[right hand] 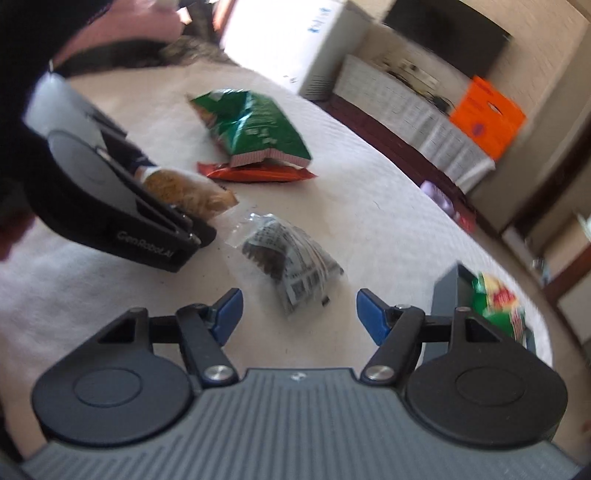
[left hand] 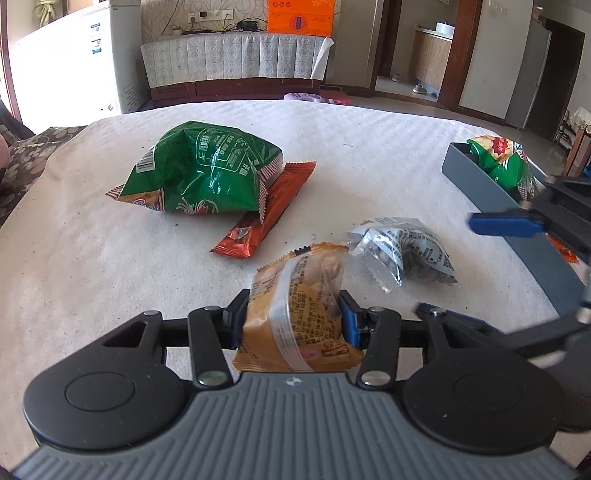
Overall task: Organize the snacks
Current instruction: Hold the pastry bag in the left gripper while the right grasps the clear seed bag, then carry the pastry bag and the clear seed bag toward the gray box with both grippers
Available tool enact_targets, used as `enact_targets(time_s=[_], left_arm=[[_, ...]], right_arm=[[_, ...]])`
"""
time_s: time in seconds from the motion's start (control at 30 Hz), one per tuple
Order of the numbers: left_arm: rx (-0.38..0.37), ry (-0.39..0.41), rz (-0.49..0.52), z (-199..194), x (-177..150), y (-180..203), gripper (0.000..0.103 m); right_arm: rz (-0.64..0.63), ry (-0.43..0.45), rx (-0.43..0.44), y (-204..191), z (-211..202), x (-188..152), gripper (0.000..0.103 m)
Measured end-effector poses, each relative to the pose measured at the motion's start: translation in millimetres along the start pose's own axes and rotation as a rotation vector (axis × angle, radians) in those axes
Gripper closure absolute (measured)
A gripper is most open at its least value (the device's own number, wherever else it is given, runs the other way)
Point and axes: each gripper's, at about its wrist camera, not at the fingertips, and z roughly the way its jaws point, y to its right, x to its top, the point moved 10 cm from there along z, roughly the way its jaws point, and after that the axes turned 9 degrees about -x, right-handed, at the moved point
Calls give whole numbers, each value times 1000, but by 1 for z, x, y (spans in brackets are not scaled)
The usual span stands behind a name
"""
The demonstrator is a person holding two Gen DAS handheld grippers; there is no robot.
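My left gripper (left hand: 293,317) is shut on a yellow-orange snack packet (left hand: 299,314) and holds it just above the white cloth; it also shows in the right wrist view (right hand: 192,190). A clear grey seed packet (left hand: 404,249) lies to its right, and in the right wrist view (right hand: 291,266) it lies just ahead of my open, empty right gripper (right hand: 299,317). That gripper enters the left wrist view at right, with blue fingertips (left hand: 506,223). A big green bag (left hand: 207,170) lies over an orange-red bar packet (left hand: 269,210). A grey tray (left hand: 480,177) at right holds a green and red packet (left hand: 506,162).
The white cloth (left hand: 92,258) covers a round table whose edge curves at the back. Beyond it stand a white freezer (left hand: 74,62), a low cabinet with an orange box (left hand: 301,16), and a doorway. The person's arm (right hand: 55,33) is at upper left in the right wrist view.
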Motion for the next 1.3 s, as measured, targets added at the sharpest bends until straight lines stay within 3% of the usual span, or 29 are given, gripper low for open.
enact_targets(time_s=[0.17,0.23,0.3,0.4,0.43,0.53,0.63,0.73,0.93,1.3], left_arm=[[-21,13,-50,0,4,-9,48],[-35,18,-80,1,6,-14,48],[-20,12,-46,2,6,-11,48],[8,11,-11,3,5,-6,48],[11,13,-13,3,5,-5,49],[21,11,-5,1,3,-1,49],[36,5,32,-2,-2,11,50],[37,12,52,-6,-4,23,50],[62,52,81,-17,-1,41,50],[52,89,112,-25,7,84,50]], right_arm=[[54,0,43,6,32,13,34],[130,-28,112,9,34,12,43],[176,-43,118,14,31,7,48],[298,-51,126,25,16,-3,56],[348,-51,124,30,9,-6,62],[525,-64,165,43,-13,-23,63],[614,-70,167,46,-32,-42,63],[720,-22,191,52,-58,-47,63],[782,76,183,60,-104,-57,63],[781,119,176,78,-128,-66,63]])
